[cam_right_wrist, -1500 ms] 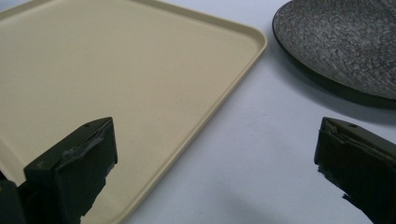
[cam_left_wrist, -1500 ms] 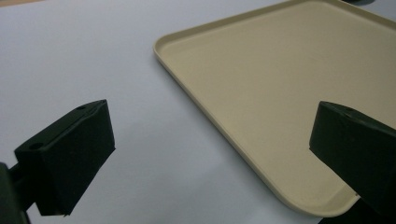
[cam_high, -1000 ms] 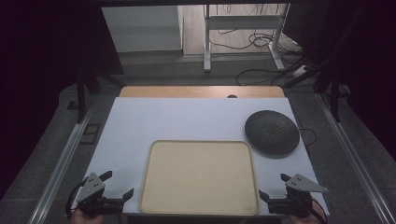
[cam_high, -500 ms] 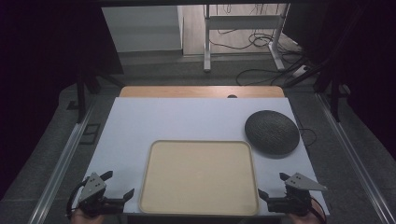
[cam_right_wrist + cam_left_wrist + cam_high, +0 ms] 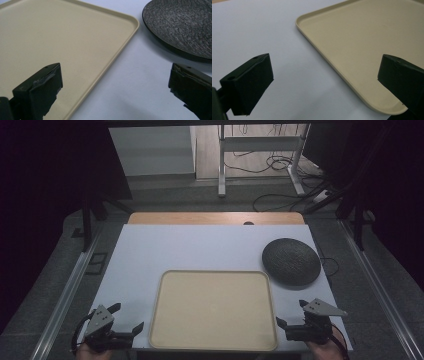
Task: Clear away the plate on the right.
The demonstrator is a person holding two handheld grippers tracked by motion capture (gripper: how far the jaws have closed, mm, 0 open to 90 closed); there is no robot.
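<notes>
An empty beige tray (image 5: 215, 310) lies on the white table near its front edge. A dark textured round plate (image 5: 291, 261) rests upside-down-looking, domed, just beyond the tray's far right corner. My left gripper (image 5: 127, 316) hovers open by the tray's near left corner; in the left gripper view its jaws stand wide around the tray (image 5: 367, 37) corner, holding nothing. My right gripper (image 5: 291, 312) is open at the tray's near right side. Between its spread jaws I see the tray (image 5: 62, 32) edge and the plate (image 5: 182, 22) ahead to the right.
The white table top (image 5: 200, 250) ends in a wooden strip (image 5: 215, 218) at the far edge. Metal rails (image 5: 65, 295) run along both sides. Beyond the table are desk legs (image 5: 221, 165) and cables (image 5: 280, 195) on the floor.
</notes>
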